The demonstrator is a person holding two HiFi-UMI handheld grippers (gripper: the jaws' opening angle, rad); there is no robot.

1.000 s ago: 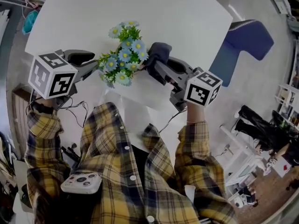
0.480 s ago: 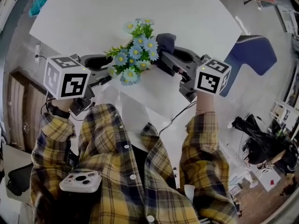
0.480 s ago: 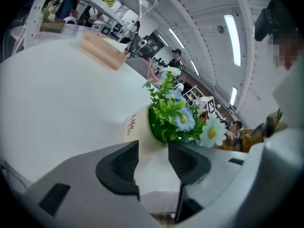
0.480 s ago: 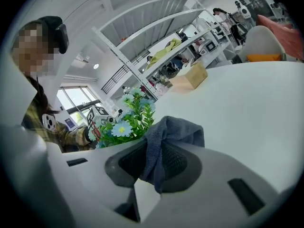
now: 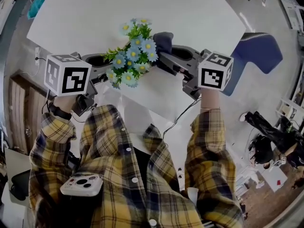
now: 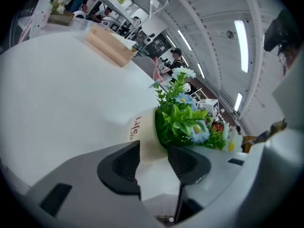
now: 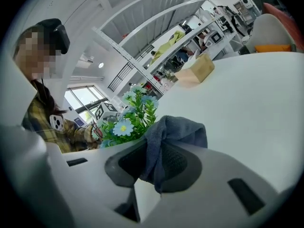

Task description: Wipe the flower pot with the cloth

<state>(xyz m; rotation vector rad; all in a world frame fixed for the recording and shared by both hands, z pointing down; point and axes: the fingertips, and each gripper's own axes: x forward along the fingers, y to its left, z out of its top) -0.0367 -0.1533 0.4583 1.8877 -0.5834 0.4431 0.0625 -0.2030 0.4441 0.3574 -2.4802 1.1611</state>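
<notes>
Sitting between left tongs [image 6: 154,150]: flower pot [image 6: 144,127]

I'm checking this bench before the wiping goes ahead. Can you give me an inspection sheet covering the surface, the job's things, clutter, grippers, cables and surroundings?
Surface: white table, no spills seen.
Job's things: white flower pot with blue flowers on the table; dark cloth beside the flowers.
Clutter: wooden box near the table's far edge.
Grippers: left gripper has its jaws apart, with the pot just ahead of the gap; right gripper is shut on the cloth.
Cables: black cable hangs below the right gripper.
Surroundings: blue chair beside the table; shelving and people beyond.
</notes>
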